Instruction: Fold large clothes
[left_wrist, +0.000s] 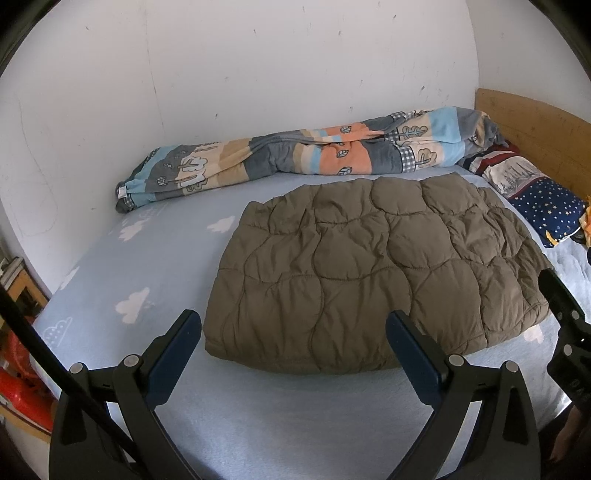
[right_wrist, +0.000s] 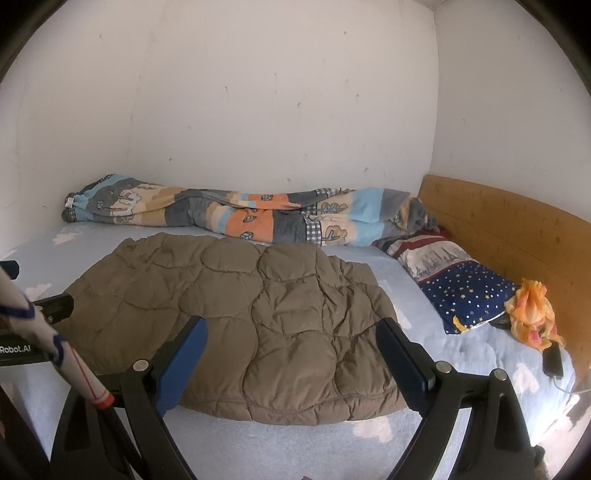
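Observation:
A brown quilted puffer coat (left_wrist: 373, 269) lies folded into a flat bundle on the light blue bed sheet (left_wrist: 147, 266). It also shows in the right wrist view (right_wrist: 266, 325). My left gripper (left_wrist: 293, 325) is open and empty, just before the coat's near edge. My right gripper (right_wrist: 291, 332) is open and empty, hovering at the coat's near right part. The right gripper's body shows at the right edge of the left wrist view (left_wrist: 565, 306).
A rolled patterned quilt (left_wrist: 295, 155) lies along the white wall. A star-print pillow (right_wrist: 461, 291) and an orange cloth (right_wrist: 532, 314) sit by the wooden headboard (right_wrist: 498, 221). A dark phone (right_wrist: 553, 360) lies near the bed's right edge. Red items (left_wrist: 22, 384) are left of the bed.

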